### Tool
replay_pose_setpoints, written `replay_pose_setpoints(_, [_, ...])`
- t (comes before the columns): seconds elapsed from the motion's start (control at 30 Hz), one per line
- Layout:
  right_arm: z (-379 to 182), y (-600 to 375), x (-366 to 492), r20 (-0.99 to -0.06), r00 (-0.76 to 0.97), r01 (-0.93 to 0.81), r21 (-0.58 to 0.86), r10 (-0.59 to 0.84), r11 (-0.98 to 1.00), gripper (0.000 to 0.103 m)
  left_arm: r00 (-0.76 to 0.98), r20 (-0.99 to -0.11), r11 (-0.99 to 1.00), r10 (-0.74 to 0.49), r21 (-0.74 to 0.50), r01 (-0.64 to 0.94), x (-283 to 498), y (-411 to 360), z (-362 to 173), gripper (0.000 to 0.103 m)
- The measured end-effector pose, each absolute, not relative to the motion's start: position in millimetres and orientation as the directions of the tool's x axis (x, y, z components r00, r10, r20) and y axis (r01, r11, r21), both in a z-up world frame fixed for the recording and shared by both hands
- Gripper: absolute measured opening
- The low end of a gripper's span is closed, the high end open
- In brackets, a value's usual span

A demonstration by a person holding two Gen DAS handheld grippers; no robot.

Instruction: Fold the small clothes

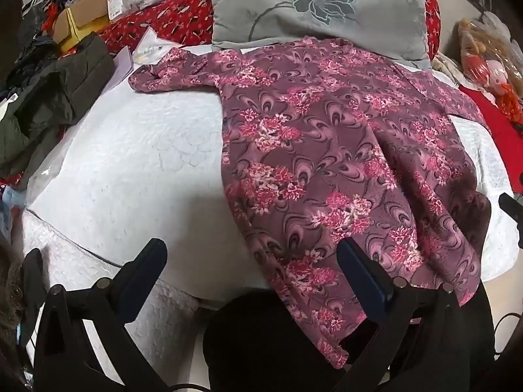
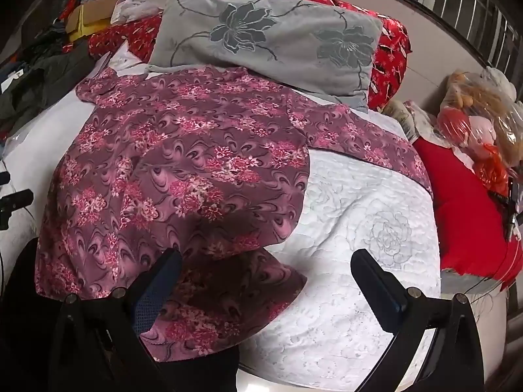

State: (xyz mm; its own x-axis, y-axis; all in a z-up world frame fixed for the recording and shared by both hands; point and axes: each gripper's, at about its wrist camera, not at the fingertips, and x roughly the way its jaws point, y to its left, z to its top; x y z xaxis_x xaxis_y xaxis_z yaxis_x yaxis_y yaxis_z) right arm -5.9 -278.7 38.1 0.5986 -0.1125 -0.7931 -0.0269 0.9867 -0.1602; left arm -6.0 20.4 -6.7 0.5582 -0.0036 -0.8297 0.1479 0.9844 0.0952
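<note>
A mauve garment with pink flower print [image 1: 327, 150] lies spread flat on a white quilted bed [image 1: 137, 163], sleeves out to both sides, its hem hanging over the near edge. My left gripper [image 1: 251, 251] hovers open above the garment's near left hem, nothing between its fingers. In the right wrist view the same garment [image 2: 183, 170] fills the left half, and my right gripper [image 2: 264, 261] stands open above the near right hem, over the white quilt [image 2: 359, 228]. The other gripper's tip shows at each view's side edge.
A grey flowered pillow [image 1: 313, 9] lies at the head of the bed on a red patterned cover [image 1: 163, 23]. Dark clothes and a cardboard box [image 1: 85, 16] pile at the left. A red cushion [image 2: 464, 202] and bagged soft toys [image 2: 480, 130] sit at the right.
</note>
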Motion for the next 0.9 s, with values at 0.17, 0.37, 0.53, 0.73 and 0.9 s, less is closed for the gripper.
replay_pose_setpoints(0.17, [36.1,-283.5,-5.9,-0.788,0.608,-0.012,-0.135,-0.100,0.991,0.103,0.555,-0.832,0.984,-0.006,0.092,0.149,-5.3,20.4,-6.3,0.103])
replay_pose_setpoints(0.37, [37.1,-291.8,-3.2,-0.789,0.610,0.005,-0.093,-0.077,0.996,0.103,0.548,-0.836,0.985,-0.010,0.085,0.148,-3.5,21.0,-9.3,0.103])
replay_pose_setpoints(0.53, [35.7,-295.7,-1.4,-0.791,0.608,0.019,-0.081,-0.076,0.996,0.103,0.532,-0.847,0.986,-0.022,0.070,0.152,0.0,21.5,-12.2,0.103])
replay_pose_setpoints(0.73, [35.1,-297.7,0.7,-0.791,0.607,0.024,-0.071,-0.071,0.997,0.103,0.529,-0.848,0.985,-0.026,0.068,0.157,0.2,19.1,-14.0,0.103])
replay_pose_setpoints(0.9, [34.7,-298.1,1.5,-0.792,0.607,0.028,-0.064,-0.068,0.998,0.103,0.528,-0.849,0.985,-0.034,0.060,0.161,0.6,16.1,-13.8,0.103])
